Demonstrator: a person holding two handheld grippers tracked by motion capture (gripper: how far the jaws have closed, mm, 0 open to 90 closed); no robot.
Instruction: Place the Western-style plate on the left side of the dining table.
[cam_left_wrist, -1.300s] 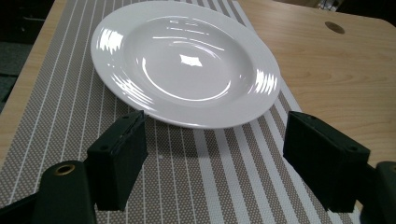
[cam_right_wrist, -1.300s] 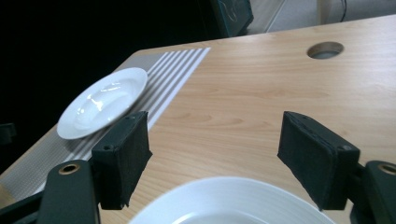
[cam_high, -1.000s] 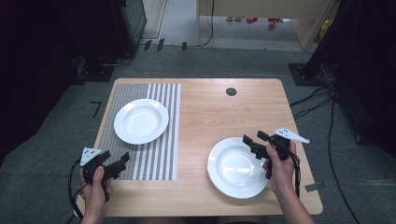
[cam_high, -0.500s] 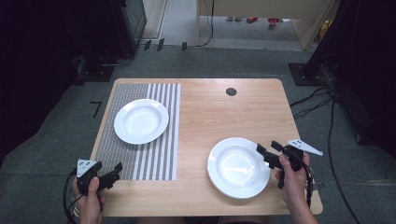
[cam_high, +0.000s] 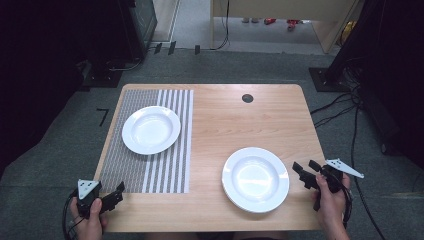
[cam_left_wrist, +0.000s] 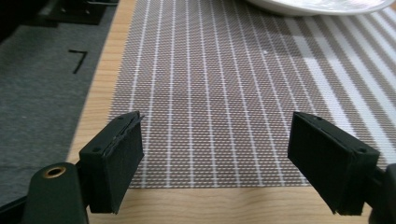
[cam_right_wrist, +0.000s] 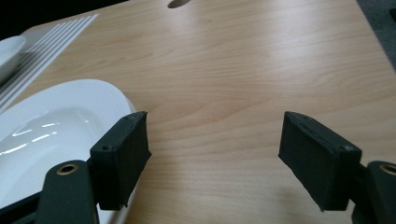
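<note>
- The right gripper (cam_high: 306, 176) sits at the lower right of the high view, just beside the right rim of the near plate (cam_high: 255, 178), which lies on bare wood in the lower middle of the frame.
- In the right gripper view its jaws are spread wide with nothing between them; the near plate (cam_right_wrist: 51, 140) fills the lower left there, its rim close to the left jaw and apart from it.
- The left gripper (cam_high: 116, 192) rests at the lower left corner of the worktop (cam_high: 235, 120), at the near edge of the striped placemat (cam_high: 165, 165). Its jaws are likewise spread and empty, over the placemat (cam_left_wrist: 210, 93).
- A second plate (cam_high: 151, 129) lies on the placemat in the upper left part of the worktop.
- Judging by the layout, the step in hand is the approach to the near plate, with no grasp made yet.
- The next move probably calls for the right gripper to drop low, slip one jaw under the rim and the other over it, then close firmly, since the glazed rim may slip.
</note>
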